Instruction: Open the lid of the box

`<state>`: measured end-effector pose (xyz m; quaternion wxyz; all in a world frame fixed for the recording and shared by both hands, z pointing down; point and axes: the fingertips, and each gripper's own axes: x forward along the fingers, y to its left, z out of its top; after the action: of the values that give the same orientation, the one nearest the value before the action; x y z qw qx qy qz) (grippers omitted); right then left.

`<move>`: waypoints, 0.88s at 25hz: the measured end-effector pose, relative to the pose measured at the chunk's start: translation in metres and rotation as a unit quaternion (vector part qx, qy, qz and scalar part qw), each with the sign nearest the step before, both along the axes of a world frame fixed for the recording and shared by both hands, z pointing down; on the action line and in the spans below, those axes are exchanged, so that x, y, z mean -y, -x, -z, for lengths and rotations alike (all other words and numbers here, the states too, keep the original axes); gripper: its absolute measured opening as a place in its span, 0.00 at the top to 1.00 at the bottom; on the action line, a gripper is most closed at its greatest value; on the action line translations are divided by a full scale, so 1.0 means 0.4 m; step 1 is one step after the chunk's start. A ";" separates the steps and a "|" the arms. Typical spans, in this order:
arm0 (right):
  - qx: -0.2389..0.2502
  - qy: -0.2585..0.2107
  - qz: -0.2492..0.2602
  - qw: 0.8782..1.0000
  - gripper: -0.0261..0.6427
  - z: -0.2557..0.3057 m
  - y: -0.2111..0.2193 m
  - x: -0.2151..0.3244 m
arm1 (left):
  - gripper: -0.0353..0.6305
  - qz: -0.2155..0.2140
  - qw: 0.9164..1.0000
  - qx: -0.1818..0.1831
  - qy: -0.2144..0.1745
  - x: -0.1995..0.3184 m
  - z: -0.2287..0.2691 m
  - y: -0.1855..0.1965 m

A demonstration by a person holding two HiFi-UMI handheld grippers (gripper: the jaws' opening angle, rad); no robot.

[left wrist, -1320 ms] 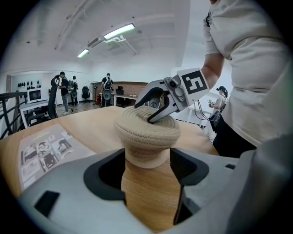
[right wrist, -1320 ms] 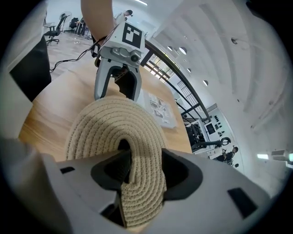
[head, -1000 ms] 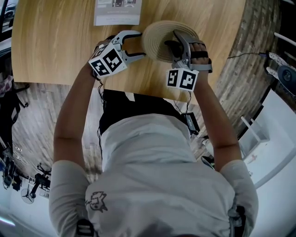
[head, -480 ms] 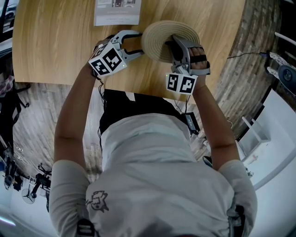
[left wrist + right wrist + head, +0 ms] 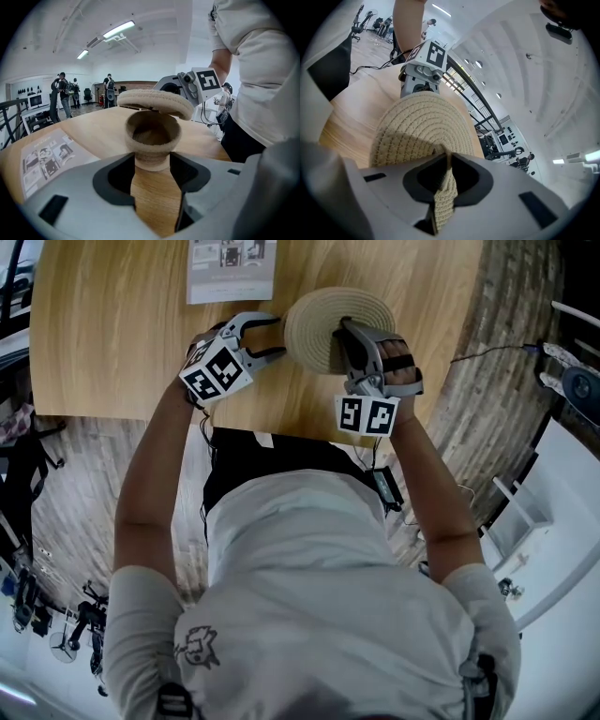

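A small round woven rope box point(image 5: 152, 140) stands on the wooden table point(image 5: 122, 334). Its wide woven lid point(image 5: 323, 320) is tilted above the box mouth, raised at one side point(image 5: 154, 101). My left gripper point(image 5: 275, 336) reaches in from the left. Its jaws are closing on the box's lower wall, and both pads touch it point(image 5: 152, 161). From the near right, my right gripper point(image 5: 345, 334) has its jaws closing on the lid's rim. The rim point(image 5: 440, 197) is pinched edge-on between them. In the head view the lid hides the box body.
A printed leaflet point(image 5: 230, 268) lies flat on the table beyond the left gripper. The table's near edge runs just behind both grippers, at the person's waist. A cable and white furniture point(image 5: 525, 512) are on the floor to the right. Several people stand far off point(image 5: 65, 91).
The right gripper's jaws have come together on the lid's rim. The left gripper's jaws have narrowed against the box. Both grippers and the lid sit slightly higher in the head view.
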<state>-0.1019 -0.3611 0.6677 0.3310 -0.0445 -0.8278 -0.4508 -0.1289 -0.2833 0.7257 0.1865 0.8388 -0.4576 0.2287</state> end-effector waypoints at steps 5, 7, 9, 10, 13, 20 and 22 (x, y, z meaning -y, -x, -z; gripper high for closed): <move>0.017 0.022 -0.016 0.999 0.90 0.054 -0.009 0.004 | 0.59 0.023 1.000 -0.007 0.004 -0.005 0.002 0.001; 0.024 0.035 -0.025 0.999 0.90 0.078 -0.012 0.004 | 0.59 0.033 0.999 -0.010 0.005 -0.009 0.006 0.004; 0.031 0.047 -0.035 0.998 0.90 0.102 -0.015 0.003 | 0.59 0.040 0.999 -0.011 0.006 -0.015 0.013 0.008; 0.035 0.052 -0.041 0.997 0.90 0.115 -0.016 0.001 | 0.59 0.041 0.999 -0.010 0.006 -0.020 0.020 0.010; 0.046 0.074 -0.061 0.994 0.90 0.151 -0.014 -0.005 | 0.59 0.044 0.999 -0.009 0.000 -0.032 0.050 0.021; 0.083 0.121 -0.107 0.983 0.90 0.259 -0.014 -0.025 | 0.59 0.062 0.997 -0.003 -0.034 -0.045 0.206 0.039; 0.091 0.130 -0.112 0.981 0.90 0.292 -0.017 -0.039 | 0.59 0.066 0.997 0.001 -0.044 -0.054 0.256 0.038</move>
<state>-0.0949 -0.3454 0.5510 0.2943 0.0471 -0.9056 -0.3018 -0.1439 -0.2617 0.6233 0.1637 0.8137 -0.5222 0.1961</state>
